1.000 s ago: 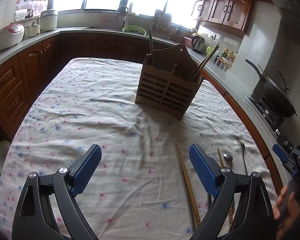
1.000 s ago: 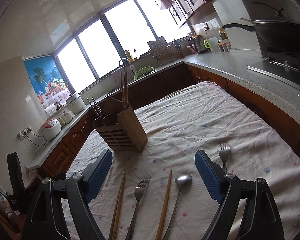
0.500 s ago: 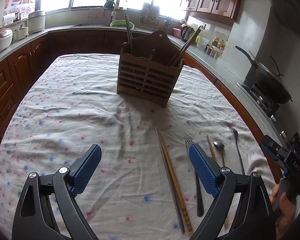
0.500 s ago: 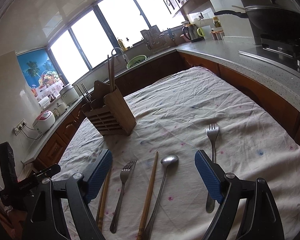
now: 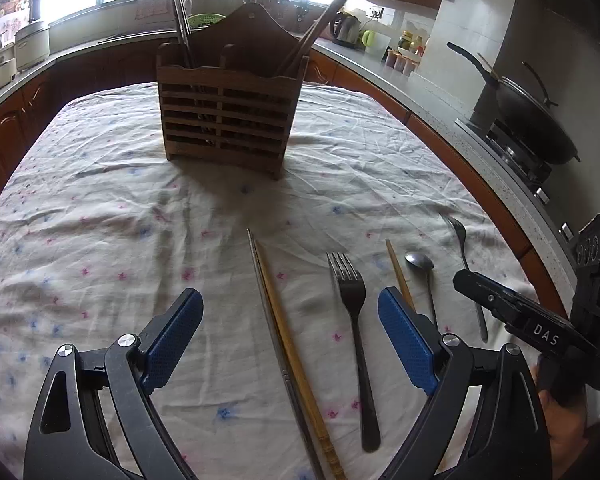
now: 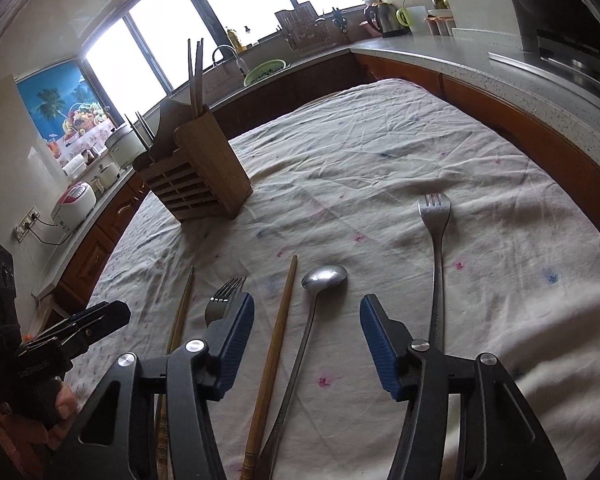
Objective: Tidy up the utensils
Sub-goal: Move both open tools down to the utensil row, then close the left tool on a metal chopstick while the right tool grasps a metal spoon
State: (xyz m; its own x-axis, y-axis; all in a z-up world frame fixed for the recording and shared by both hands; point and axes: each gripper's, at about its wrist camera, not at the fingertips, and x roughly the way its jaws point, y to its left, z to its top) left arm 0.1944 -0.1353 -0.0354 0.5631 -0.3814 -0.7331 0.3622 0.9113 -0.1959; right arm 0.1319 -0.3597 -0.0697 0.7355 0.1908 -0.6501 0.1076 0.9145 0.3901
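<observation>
Wooden slats are facing us on the utensil holder (image 5: 226, 118), which is standing upright at the far middle of the cloth-covered tabletop (image 5: 100, 216) with chopsticks already poking out of it. We are holding our left gripper (image 5: 290, 336) low over the chopstick pair (image 5: 288, 344), its jaws spread and gripping nothing. Just right, a dark fork (image 5: 354, 320) is lying flat. Our right gripper (image 6: 306, 344) is hovering with its jaws spread around a single chopstick (image 6: 276, 344) and spoon (image 6: 316, 308), a second fork (image 6: 436, 248) lying beside them.

Bare tablecloth (image 5: 100, 220) left of chopsticks (image 5: 288, 340); wooden utensil holder (image 5: 228, 108) upright beyond.
</observation>
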